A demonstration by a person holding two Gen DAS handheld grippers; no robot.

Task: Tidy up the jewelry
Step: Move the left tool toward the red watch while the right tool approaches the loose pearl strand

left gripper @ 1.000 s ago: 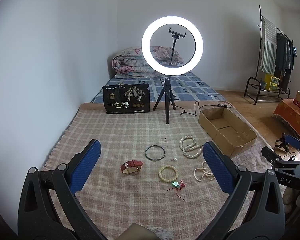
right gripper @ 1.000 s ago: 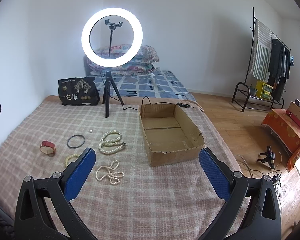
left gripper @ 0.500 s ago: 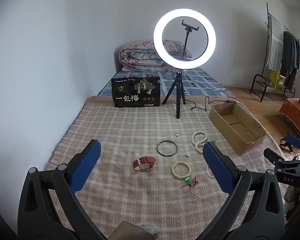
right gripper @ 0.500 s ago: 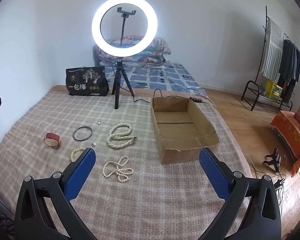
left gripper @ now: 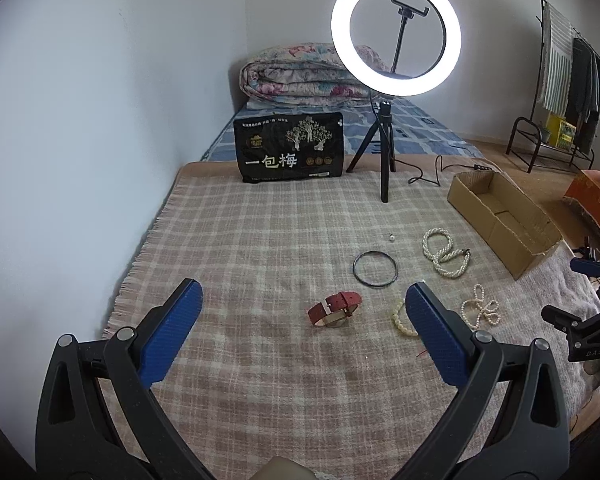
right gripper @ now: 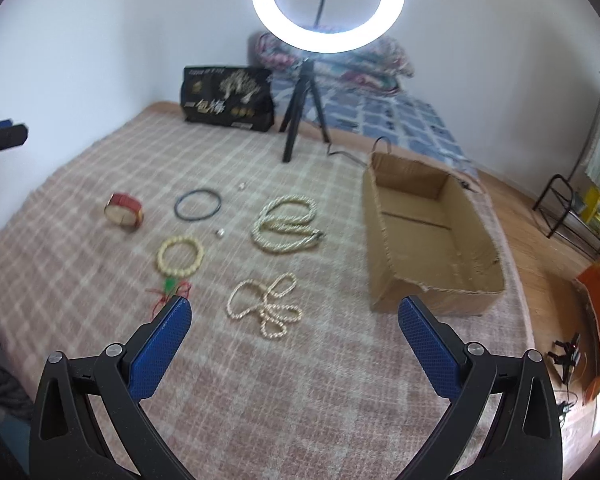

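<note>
Jewelry lies on a plaid blanket. A red-strap watch lies just ahead of my open, empty left gripper. Beyond it are a black bangle, a thick pearl rope, a thin pearl necklace and a cream bead bracelet partly behind my right finger. In the right wrist view my open, empty right gripper hovers near the thin pearl necklace, with the bead bracelet, bangle, watch, pearl rope, a green-and-red charm and an empty cardboard box.
A lit ring light on a tripod and a black bag with white characters stand at the blanket's far end. Two small loose beads lie among the jewelry. A clothes rack stands at the right on the wooden floor.
Both grippers have moved forward and lower toward the jewelry. The left view has swung left, so the watch now lies between its fingers. The right view is closer to the thin necklace. Nothing was grasped.
</note>
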